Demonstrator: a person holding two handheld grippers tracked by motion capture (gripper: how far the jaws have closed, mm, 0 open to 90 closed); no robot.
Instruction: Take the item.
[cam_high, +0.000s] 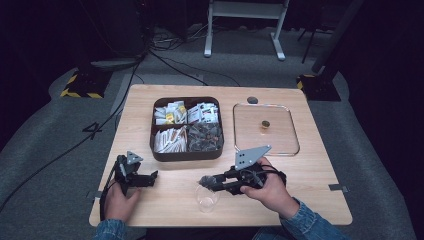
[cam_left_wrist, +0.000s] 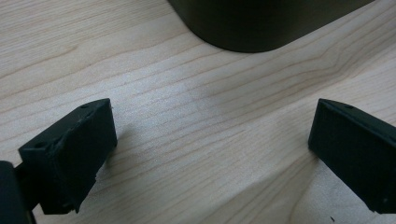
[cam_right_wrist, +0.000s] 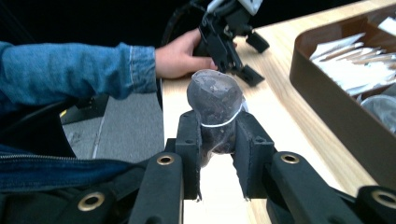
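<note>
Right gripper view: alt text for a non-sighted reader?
The right gripper is shut on a dark pouch above the wooden table. Beyond it, a hand in a denim sleeve holds the left gripper; a dark divided tray of packets sits at right.

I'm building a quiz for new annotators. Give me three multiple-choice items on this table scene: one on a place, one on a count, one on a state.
1. Where is the clear cup?
A. inside the brown box
B. near the table's front edge
C. on the clear tray

2. How many compartments does the brown box have?
A. two
B. four
C. six

3. The right tool is
A. shut on a dark pouch
B. open and empty
C. lying on the table

Answers: 1 B, it stands under the right tool's tip. 2 B, dividers form a cross. 3 A, both pads squeeze the dark pouch.
</note>
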